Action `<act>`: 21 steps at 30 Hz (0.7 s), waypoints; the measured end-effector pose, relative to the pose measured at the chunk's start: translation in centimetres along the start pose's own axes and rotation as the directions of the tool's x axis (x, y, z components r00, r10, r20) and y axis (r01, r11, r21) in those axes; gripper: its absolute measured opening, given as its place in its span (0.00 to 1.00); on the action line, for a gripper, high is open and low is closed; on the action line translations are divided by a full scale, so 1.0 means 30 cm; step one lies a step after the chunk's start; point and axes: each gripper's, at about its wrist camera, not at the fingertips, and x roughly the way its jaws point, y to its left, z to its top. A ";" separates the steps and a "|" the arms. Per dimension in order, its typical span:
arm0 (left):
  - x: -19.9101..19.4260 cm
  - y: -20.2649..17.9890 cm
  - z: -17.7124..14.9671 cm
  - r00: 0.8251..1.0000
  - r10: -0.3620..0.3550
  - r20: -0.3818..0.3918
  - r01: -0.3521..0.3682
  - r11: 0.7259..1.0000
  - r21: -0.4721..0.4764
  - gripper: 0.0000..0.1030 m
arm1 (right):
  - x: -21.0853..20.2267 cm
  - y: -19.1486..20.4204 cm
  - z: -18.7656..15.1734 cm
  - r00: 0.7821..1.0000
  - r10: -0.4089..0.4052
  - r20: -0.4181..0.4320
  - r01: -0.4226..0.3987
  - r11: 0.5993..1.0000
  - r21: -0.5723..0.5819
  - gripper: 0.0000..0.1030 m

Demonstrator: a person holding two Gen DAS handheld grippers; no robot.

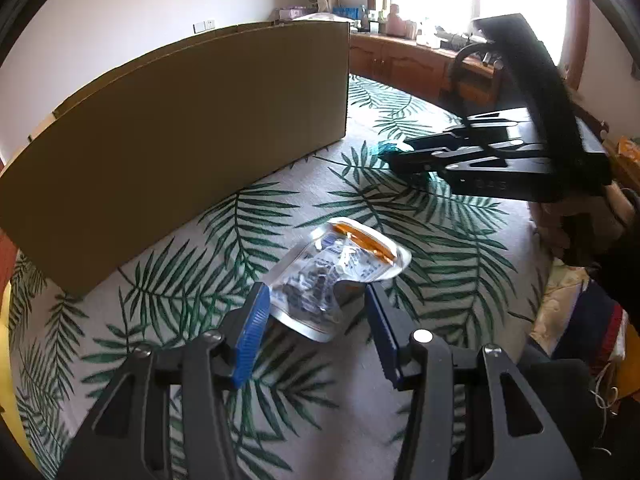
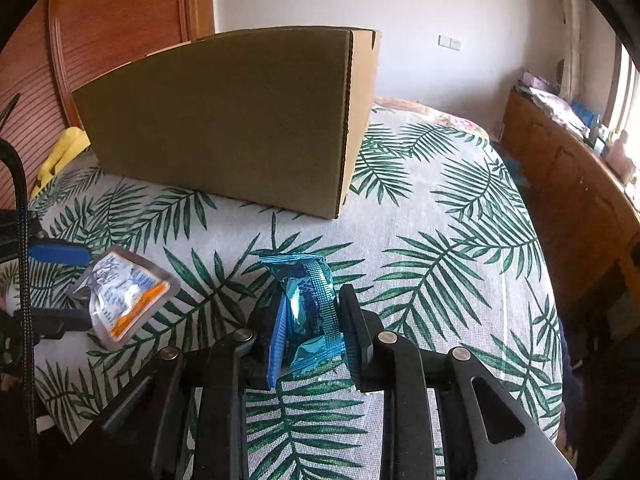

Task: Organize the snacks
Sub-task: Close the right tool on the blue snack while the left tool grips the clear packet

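Your right gripper [image 2: 310, 334] has its fingers pinching a blue foil snack packet [image 2: 310, 308] across its middle, the crinkled metallic wrap bulging above and below the pads. It looks light and slippery, and whatever is inside may crush, so I'd judge a moderate squeeze on the thick centre safer than the thin crimped ends.

Your left gripper [image 1: 316, 320] has its fingers spread on either side of a silver pouch with an orange strip [image 1: 340, 272]. From the right wrist view the pouch appears lifted off the cloth, yet the pads do not clearly press on it, so I cannot tell whether it is truly held. The pouch is flat, glossy and floppy with a stiff sealed rim; taking it across the filled belly should hold better than the slick edge.

Both packets hang over the bed's palm-leaf bedspread [image 2: 420, 264], soft and matte. The plain, stiff corrugated cardboard box [image 2: 224, 120] stands just beyond them.
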 end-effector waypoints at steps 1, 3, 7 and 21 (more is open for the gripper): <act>0.011 0.002 0.007 1.000 0.009 -0.005 -0.009 1.000 0.002 0.48 | -0.001 0.000 -0.001 1.000 0.003 0.001 -0.003 1.000 0.003 0.23; 0.028 0.001 0.020 1.000 0.014 -0.012 -0.014 1.000 0.001 0.48 | -0.002 -0.004 -0.001 1.000 0.005 0.006 -0.006 1.000 0.010 0.23; 0.046 -0.002 0.048 1.000 0.016 -0.007 -0.016 1.000 -0.011 0.48 | -0.005 -0.014 -0.003 1.000 0.016 0.012 -0.016 1.000 0.024 0.23; 0.140 0.013 0.129 0.999 0.027 -0.035 -0.030 0.997 -0.077 0.53 | -0.004 -0.019 -0.001 0.999 0.033 0.012 -0.034 0.999 0.033 0.23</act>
